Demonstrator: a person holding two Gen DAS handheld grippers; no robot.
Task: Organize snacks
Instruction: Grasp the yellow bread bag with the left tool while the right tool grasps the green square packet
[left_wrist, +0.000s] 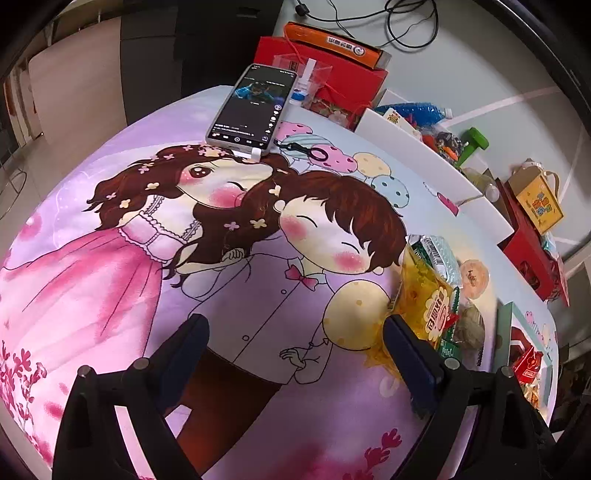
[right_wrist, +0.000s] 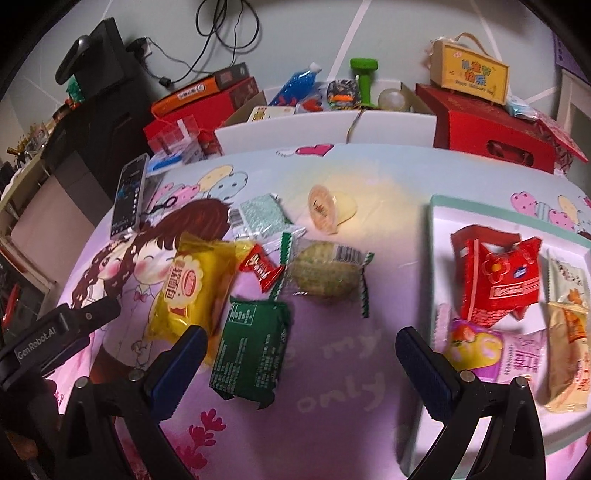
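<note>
Loose snacks lie on the cartoon cloth: a yellow bread pack (right_wrist: 192, 291), a dark green pack (right_wrist: 251, 354), a small red candy (right_wrist: 260, 271), a clear-wrapped round cake (right_wrist: 325, 277), a pale green pack (right_wrist: 262, 214) and a jelly cup (right_wrist: 325, 210). A white tray (right_wrist: 439, 221) at right holds a red pack (right_wrist: 498, 277), a pink pack (right_wrist: 491, 350) and beige packs (right_wrist: 569, 325). My right gripper (right_wrist: 295, 350) is open and empty above the green pack. My left gripper (left_wrist: 295, 339) is open and empty, its right finger beside the yellow pack (left_wrist: 428, 299).
A phone (left_wrist: 251, 107) lies at the cloth's far edge. Red boxes (right_wrist: 495, 129), an orange box (right_wrist: 199, 90), a yellow gift box (right_wrist: 469, 74) and a white box of toys (right_wrist: 325, 125) stand behind the table. The left gripper's body (right_wrist: 55, 332) shows at left in the right wrist view.
</note>
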